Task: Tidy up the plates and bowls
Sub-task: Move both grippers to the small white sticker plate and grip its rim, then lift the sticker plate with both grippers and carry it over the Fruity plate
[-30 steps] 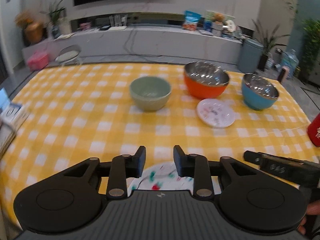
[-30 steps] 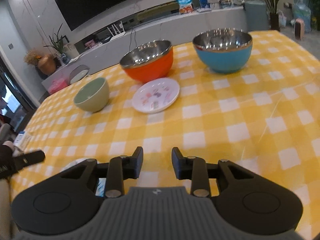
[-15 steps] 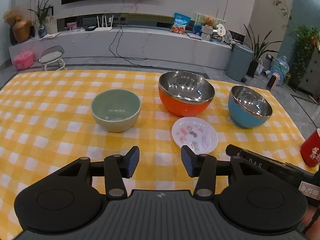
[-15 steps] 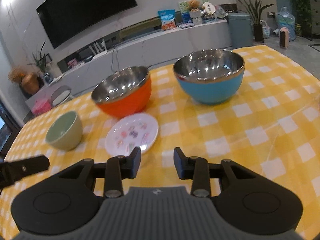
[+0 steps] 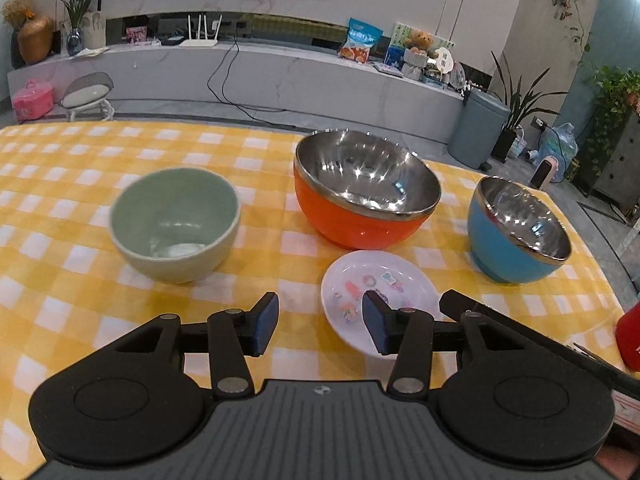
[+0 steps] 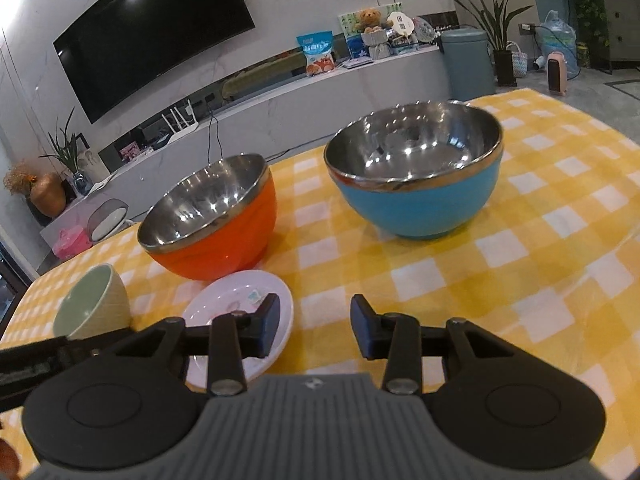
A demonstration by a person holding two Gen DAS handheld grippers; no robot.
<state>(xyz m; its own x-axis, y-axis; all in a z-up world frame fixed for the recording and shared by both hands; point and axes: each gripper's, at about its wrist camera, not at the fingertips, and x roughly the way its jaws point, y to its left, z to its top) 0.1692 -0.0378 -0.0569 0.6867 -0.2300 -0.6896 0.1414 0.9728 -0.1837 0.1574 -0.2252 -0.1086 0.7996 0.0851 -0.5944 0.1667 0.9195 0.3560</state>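
Note:
On the yellow checked table stand a green bowl, an orange steel-lined bowl and a blue steel-lined bowl, with a small white patterned plate in front of the orange bowl. My left gripper is open and empty, just before the plate's left edge. My right gripper is open and empty, right of the plate, facing the gap between the orange bowl and the blue bowl. The green bowl shows at the left.
A red object stands at the table's right edge. The right gripper's body lies low at the right of the left wrist view. A TV bench and a bin stand beyond the table's far edge.
Both grippers have moved forward toward the bowls and the small plate, and both have opened wider. Another patterned plate seen under the left gripper one second ago is out of view.

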